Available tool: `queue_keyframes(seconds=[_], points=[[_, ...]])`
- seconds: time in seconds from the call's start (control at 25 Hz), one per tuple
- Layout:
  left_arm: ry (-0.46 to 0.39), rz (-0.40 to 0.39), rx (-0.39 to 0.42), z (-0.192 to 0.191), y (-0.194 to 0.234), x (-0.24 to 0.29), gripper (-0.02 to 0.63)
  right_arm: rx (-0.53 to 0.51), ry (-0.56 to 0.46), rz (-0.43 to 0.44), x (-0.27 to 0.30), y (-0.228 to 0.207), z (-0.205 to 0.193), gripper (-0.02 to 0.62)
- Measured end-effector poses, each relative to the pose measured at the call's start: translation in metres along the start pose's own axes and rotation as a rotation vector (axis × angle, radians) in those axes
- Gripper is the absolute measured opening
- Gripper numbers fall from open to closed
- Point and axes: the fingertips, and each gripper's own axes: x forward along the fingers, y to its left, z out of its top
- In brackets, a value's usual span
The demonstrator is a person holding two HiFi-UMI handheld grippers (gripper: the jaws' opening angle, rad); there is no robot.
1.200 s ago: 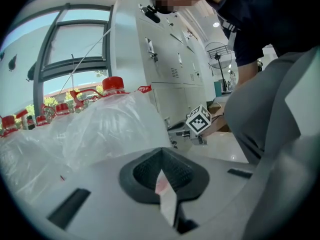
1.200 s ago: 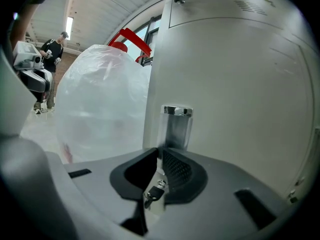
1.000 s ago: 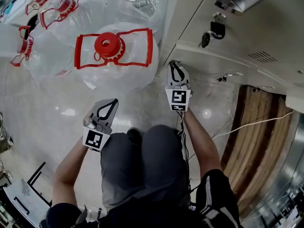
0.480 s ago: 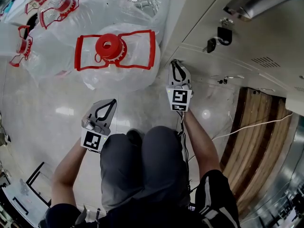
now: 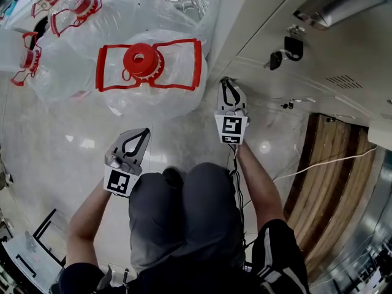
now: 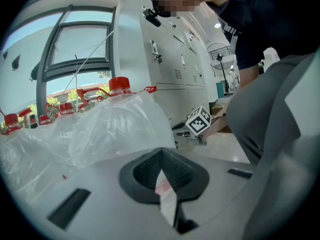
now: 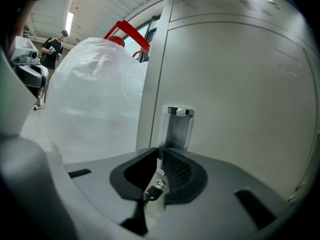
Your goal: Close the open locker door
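Observation:
The grey locker door (image 7: pixel 235 94) fills the right gripper view and looks about flush with its frame. A chrome handle (image 7: pixel 177 126) stands on its left edge. My right gripper (image 7: pixel 159 153) has its jaws together, tips right at the foot of that handle; a small key (image 7: pixel 151 191) shows through the gap below them. In the head view the right gripper (image 5: pixel 225 83) points at the bottom locker's (image 5: pixel 263 72) corner. My left gripper (image 5: pixel 143 132) hangs over the floor, apart from the lockers. Its jaws (image 6: pixel 161 154) are shut on nothing.
Large water bottles (image 5: pixel 147 72) with red caps and handles, wrapped in clear plastic, stand left of the lockers, close to both grippers. A key with a black tag (image 5: pixel 293 46) hangs in a higher locker door. A white cable (image 5: pixel 318 161) crosses the floor by a wooden panel (image 5: pixel 334 182).
Both grippers have kept their places. Only the head view has shifted a little, so the lockers sit slightly further right.

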Motion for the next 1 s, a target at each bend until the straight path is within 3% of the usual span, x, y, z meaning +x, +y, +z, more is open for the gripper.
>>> queue_keyframes(seconds=[0.44,1.0], points=[[-0.001,-0.001,0.003,-0.0006,-0.0045,-0.0017,0.005,-0.078,0.03,-0.041,-0.0051,-0.0032,-0.0034,0.04],[-0.003,0.008,0.006,0.0018,-0.0025,-0.0033,0.005,-0.054,0.035,-0.02,-0.0071,-0.0035,-0.0075,0.024]])
